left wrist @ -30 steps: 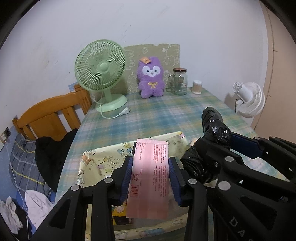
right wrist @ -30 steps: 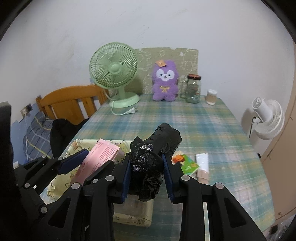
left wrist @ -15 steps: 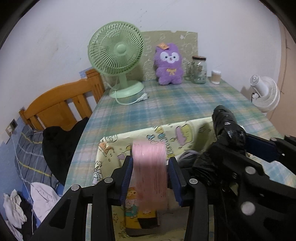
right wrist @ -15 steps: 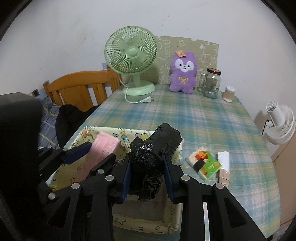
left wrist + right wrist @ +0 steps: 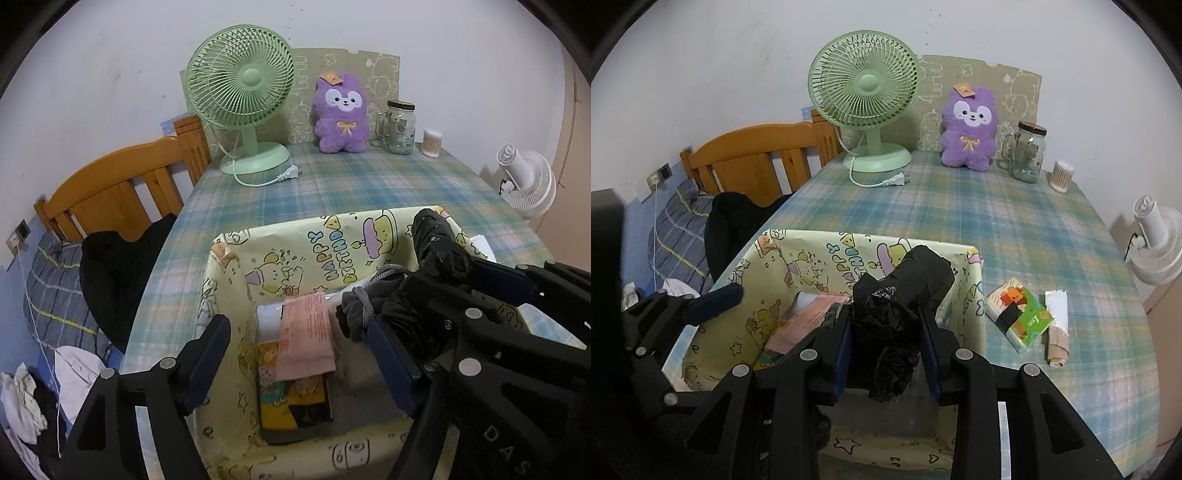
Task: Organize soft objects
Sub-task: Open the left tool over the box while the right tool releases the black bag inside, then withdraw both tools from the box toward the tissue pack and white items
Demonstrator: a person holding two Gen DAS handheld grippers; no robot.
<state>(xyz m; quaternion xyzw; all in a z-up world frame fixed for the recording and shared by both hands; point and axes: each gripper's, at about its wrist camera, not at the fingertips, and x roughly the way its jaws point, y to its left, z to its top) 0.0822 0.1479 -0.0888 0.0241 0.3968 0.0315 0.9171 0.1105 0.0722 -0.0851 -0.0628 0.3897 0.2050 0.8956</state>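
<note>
Now the left gripper point(image 5: 299, 354) has just spread its jaws wide, and the pink packet point(image 5: 306, 338) lies loose inside the yellow cartoon-print box point(image 5: 295, 254) on the plaid counter point(image 5: 351, 188). Beside it, the right gripper point(image 5: 886, 350) is clenched on a black plastic-wrapped roll point(image 5: 905, 291) over the same box.

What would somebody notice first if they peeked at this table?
Probably the purple plush toy sitting against the wall at the table's far edge, beside the big green fan. Up close, the right gripper squeezes a crinkly black bag roll over the yellow cartoon box.
</note>
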